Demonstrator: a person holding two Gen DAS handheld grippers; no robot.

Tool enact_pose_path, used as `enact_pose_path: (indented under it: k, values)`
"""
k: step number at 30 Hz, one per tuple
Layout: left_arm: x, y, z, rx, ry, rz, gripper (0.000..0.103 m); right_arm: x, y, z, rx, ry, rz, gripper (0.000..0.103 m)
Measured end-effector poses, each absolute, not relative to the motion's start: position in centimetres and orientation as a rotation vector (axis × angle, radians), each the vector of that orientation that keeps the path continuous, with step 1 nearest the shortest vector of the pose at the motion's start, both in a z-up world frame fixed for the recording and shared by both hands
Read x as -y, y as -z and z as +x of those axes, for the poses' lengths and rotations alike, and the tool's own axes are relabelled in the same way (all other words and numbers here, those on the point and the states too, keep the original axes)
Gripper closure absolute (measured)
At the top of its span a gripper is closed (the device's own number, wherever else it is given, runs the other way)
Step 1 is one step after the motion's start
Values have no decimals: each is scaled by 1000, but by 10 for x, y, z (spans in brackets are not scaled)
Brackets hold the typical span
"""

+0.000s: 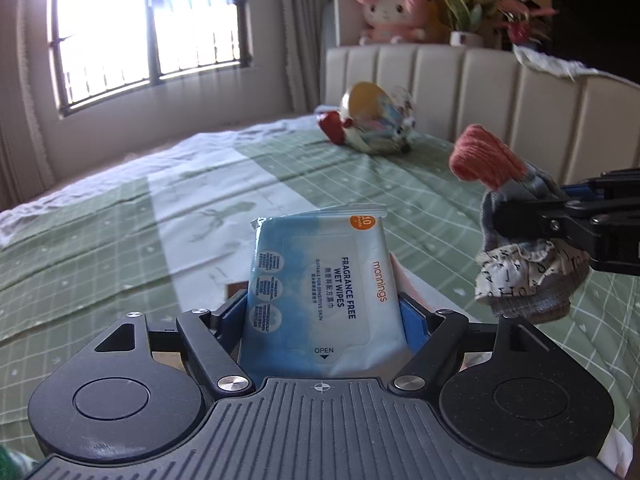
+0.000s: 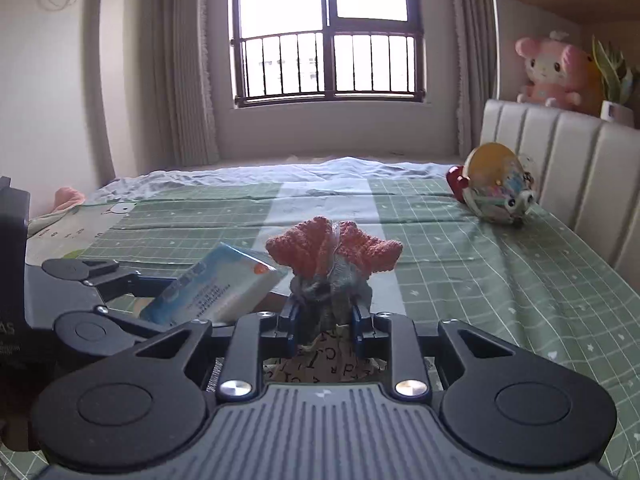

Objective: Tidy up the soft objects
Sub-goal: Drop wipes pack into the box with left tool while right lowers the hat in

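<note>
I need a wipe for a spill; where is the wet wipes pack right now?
The wet wipes pack is clamped in the left gripper above the green bedspread, left of the knitted doll held by the right gripper.

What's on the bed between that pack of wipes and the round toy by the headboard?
Nothing: only bare green checked bedsheet between the wipes and the round toy, seen from the left wrist.

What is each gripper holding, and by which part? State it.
The left gripper clamps the wet wipes pack by its lower end. The right gripper clamps the knitted sock bundle around its grey middle.
</note>
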State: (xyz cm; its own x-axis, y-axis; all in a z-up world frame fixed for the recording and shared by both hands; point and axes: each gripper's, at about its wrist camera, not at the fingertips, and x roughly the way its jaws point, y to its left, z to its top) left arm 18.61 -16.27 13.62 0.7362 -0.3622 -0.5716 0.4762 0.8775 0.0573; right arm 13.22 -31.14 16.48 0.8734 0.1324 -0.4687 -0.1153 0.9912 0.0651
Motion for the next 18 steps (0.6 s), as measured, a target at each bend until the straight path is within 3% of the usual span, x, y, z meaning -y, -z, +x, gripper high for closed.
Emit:
enact_pose_path:
  k: [8, 12, 18]
  values:
    - [200, -98, 205, -652, 510, 272, 21, 358, -133, 138, -530, -97, 135, 79]
    - [197, -57, 238, -784, 533, 243, 19, 369, -114, 152, -570, -88, 184, 78]
    - [174, -66, 230, -684, 563, 174, 24, 360, -96, 165, -613, -106, 200, 78]
